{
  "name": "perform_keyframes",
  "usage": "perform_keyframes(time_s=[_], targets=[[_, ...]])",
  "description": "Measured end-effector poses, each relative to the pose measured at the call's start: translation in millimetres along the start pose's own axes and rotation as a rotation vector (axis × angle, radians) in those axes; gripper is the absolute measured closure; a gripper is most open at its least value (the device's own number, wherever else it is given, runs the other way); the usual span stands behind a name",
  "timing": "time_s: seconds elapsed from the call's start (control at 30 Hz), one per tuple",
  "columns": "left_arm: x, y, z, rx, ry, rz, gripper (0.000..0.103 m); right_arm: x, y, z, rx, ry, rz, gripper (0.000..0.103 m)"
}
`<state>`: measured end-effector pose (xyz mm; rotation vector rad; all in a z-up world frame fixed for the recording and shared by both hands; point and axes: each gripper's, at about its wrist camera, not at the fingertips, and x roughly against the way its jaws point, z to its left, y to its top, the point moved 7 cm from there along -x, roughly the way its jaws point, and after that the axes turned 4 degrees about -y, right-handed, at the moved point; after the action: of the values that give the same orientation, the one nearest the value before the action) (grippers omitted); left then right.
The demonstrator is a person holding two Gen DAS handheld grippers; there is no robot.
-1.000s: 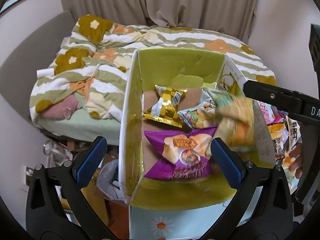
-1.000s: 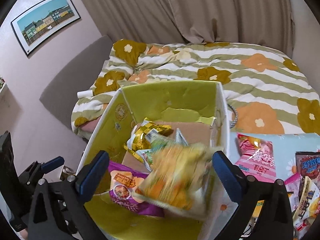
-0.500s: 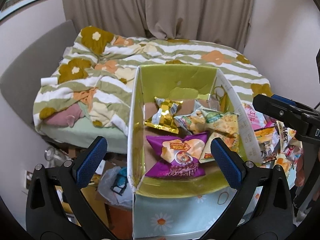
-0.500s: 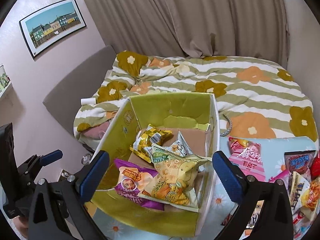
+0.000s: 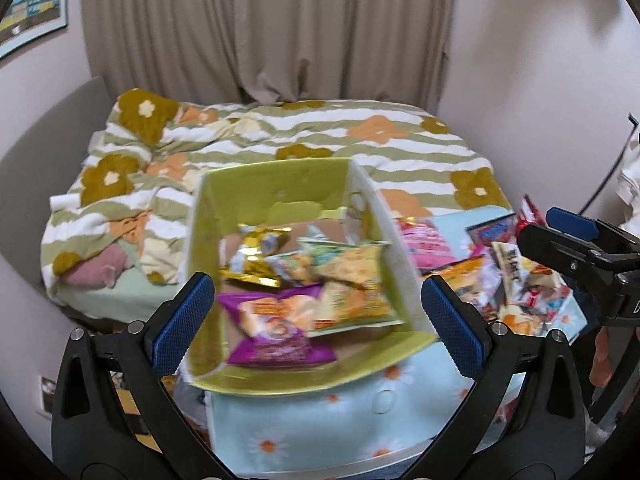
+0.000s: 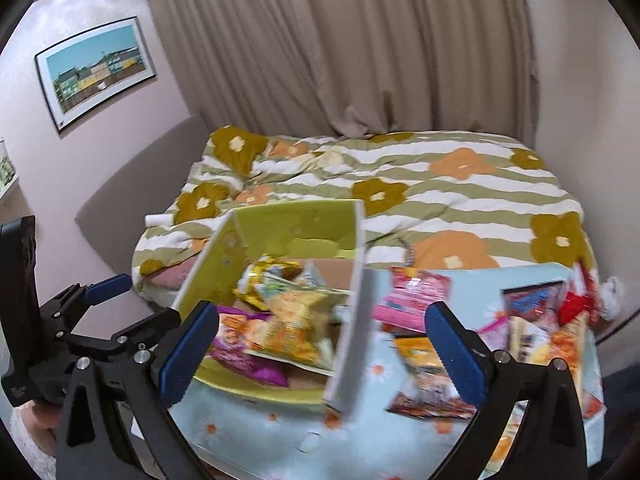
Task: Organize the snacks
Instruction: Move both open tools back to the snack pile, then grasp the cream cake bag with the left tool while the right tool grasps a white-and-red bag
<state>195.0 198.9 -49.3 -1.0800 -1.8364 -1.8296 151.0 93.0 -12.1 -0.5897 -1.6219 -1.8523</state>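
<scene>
A green-lined cardboard box (image 5: 280,188) (image 6: 296,220) stands on a table with a light blue daisy cloth (image 5: 320,420). Inside lie a purple snack bag (image 5: 276,332) (image 6: 236,344), a yellow-orange chip bag (image 5: 352,292) (image 6: 296,320), a gold bag (image 5: 256,256) and others. My left gripper (image 5: 316,316) is open and empty, above the box's near side. My right gripper (image 6: 320,344) is open and empty, over the box's right wall (image 6: 356,320). A pile of loose snack packets (image 6: 532,320) (image 5: 500,272) lies to the right of the box.
A bed with a striped flower duvet (image 5: 300,136) (image 6: 440,184) lies behind the table. Curtains (image 6: 340,60) hang at the back. A framed picture (image 6: 96,68) hangs on the left wall. The right gripper also shows in the left wrist view (image 5: 580,256).
The yellow-orange chip bag dropped from the right gripper into the box. Both grippers have pulled back and up; the right one has swung rightward toward the packet pile.
</scene>
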Motion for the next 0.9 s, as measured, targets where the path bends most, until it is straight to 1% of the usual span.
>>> perform_keyframes(time_s=[0.2, 0.33, 0.47, 0.57, 0.67, 0.9], targets=[[-10.4, -5.4, -70.4, -0.020, -0.049, 0.015, 0.000, 28.2, -12.4, -73.3, -0.010, -0.075, -0.005, 0.000], [-27.1, -17.1, -119.3, 0.004, -0.082, 0.056, 0.000, 42.6, -27.5, -124.7, -0.019, -0.113, 0.017, 0.000], [-50.2, -40.9, -167.4, 0.054, -0.095, 0.121, 0.000, 50.9, -50.7, -182.3, -0.009, -0.156, 0.062, 0.000], [-68.6, -62.5, -200.0, 0.097, -0.098, 0.165, 0.000, 49.5, -67.8, -220.3, -0.010, -0.153, 0.101, 0.000], [-88.9, -82.0, -222.7, 0.145, -0.095, 0.210, 0.000, 42.2, -84.7, -249.4, 0.004, -0.146, 0.143, 0.000], [-143.9, -124.6, -264.2, 0.254, -0.087, 0.313, 0.000, 14.3, -119.3, -289.2, 0.050, -0.118, 0.228, 0.000]])
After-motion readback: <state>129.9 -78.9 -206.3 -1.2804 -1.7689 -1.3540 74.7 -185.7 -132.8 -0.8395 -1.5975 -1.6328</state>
